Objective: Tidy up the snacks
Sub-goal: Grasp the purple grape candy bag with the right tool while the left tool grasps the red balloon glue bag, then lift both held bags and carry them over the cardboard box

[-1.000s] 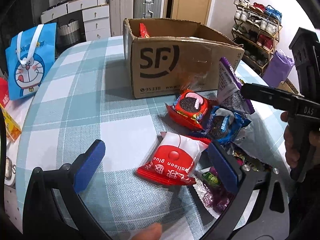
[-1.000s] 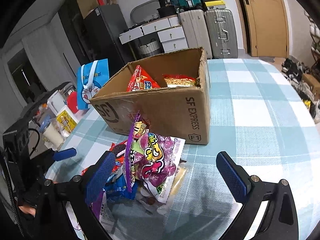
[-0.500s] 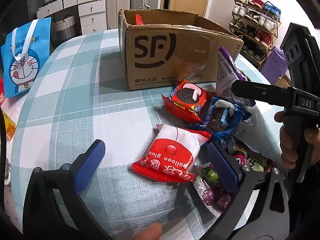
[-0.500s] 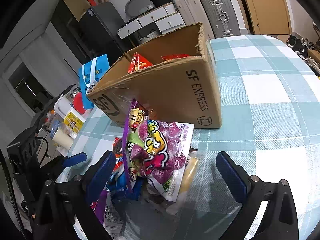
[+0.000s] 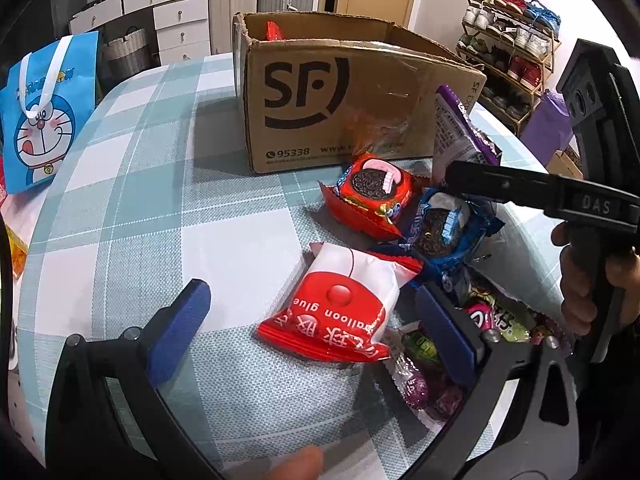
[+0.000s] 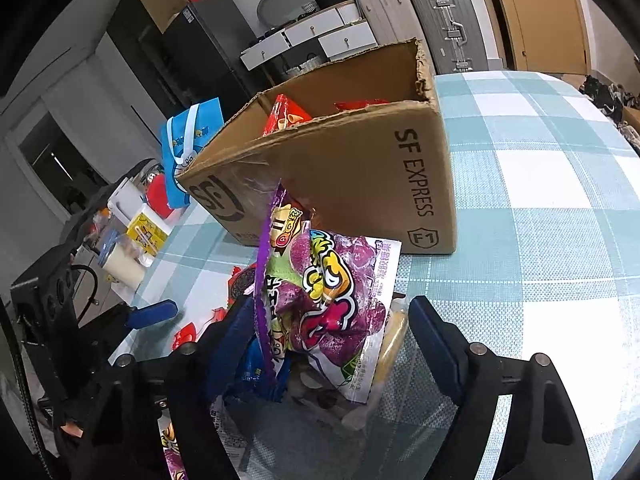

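Observation:
A brown SF cardboard box (image 5: 340, 92) stands on the checked table with snack bags inside. Before it lies a pile of snacks: a red cookie pack (image 5: 372, 192), a blue cookie pack (image 5: 444, 228) and small candies (image 5: 492, 320). My left gripper (image 5: 312, 328) is open, with a red-and-white packet (image 5: 340, 308) lying between its blue pads, untouched. My right gripper (image 6: 336, 340) straddles an upright purple gummy bag (image 6: 328, 292). Its jaws are closing, and a gap still shows at the right pad. The box (image 6: 360, 176) is just behind the bag.
A blue cartoon tote bag (image 5: 40, 108) stands at the table's left edge. Cups and a yellow carton (image 6: 144, 228) crowd a side surface beyond it. A shoe rack (image 5: 512, 52), suitcases and drawers line the room. The checked tablecloth (image 6: 540, 240) stretches right of the box.
My right gripper's jaws have narrowed around the purple gummy bag and come in closer to it. The left gripper stays open over the red-and-white packet.

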Demonstrator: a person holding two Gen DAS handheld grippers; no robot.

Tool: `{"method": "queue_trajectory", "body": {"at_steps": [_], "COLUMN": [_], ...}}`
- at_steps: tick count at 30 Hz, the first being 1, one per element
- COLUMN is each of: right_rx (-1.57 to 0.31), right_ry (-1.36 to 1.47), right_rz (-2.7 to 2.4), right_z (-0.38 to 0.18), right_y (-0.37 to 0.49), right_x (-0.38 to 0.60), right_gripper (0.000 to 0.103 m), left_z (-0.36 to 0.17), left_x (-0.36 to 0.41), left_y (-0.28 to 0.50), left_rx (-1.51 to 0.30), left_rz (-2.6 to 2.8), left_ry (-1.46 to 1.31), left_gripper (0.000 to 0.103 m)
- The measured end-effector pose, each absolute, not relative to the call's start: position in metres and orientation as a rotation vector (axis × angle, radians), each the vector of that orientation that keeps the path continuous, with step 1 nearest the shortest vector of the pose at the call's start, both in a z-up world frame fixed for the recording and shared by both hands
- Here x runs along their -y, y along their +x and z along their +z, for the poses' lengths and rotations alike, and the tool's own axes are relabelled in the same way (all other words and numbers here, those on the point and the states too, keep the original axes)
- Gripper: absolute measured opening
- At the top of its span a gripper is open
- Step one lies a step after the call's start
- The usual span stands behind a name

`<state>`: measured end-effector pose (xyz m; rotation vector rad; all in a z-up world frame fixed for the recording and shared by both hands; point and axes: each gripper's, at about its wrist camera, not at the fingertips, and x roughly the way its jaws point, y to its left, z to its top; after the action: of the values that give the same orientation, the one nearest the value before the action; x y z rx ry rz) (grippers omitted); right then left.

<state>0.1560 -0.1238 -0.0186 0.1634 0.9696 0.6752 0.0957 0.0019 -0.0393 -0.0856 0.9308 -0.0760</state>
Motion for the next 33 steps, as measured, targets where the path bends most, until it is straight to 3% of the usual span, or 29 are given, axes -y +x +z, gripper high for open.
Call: {"method": "queue_trajectory", "body": {"at_steps": [2, 9, 16, 23, 26, 29, 31, 33], "right_rx": [-0.968, -0.955, -0.877, -0.845, -0.832, -0.822, -0.82, -0.819], "right_ry": [0.153, 0.158, 0.109, 0.07, 0.081, 0.084, 0.088, 0.09], "right_rz": [0.664, 0.679, 0.692, 0.704, 0.715, 0.716, 0.715, 0.71], "right_z": [-0.019, -0.018, -0.001, 0.005, 0.008, 0.011, 0.013, 0.013], "right_y": [0.156, 0.153, 0.143, 0.137, 0.136, 0.136, 0.135, 0.136], "right_x": [0.124, 0.13, 0.134, 0.133, 0.135, 0.136, 0.138, 0.139], "right_gripper": [0.069, 0.065, 0.051, 0.049, 0.049, 0.049, 0.049, 0.049], "left_z": [-0.04, -0.04, -0.043, -0.048, -0.051, -0.051, -0.049, -0.048], "left_x": [-0.002, -0.004, -0.006, -0.011, -0.01, -0.005, -0.002, -0.001], "left_y": [0.096, 0.097, 0.097, 0.1, 0.099, 0.097, 0.096, 0.094], "left_rx": [-0.932, -0.934, -0.953, -0.979, -0.976, -0.959, -0.945, -0.936], "left_rz": [-0.076, -0.078, -0.086, -0.098, -0.09, -0.1, -0.113, -0.129], "left_ry": [-0.088, -0.091, -0.103, -0.107, -0.091, -0.049, -0.036, -0.037], "left_gripper": [0.102, 0.102, 0.102, 0.101, 0.094, 0.08, 0.058, 0.056]}}
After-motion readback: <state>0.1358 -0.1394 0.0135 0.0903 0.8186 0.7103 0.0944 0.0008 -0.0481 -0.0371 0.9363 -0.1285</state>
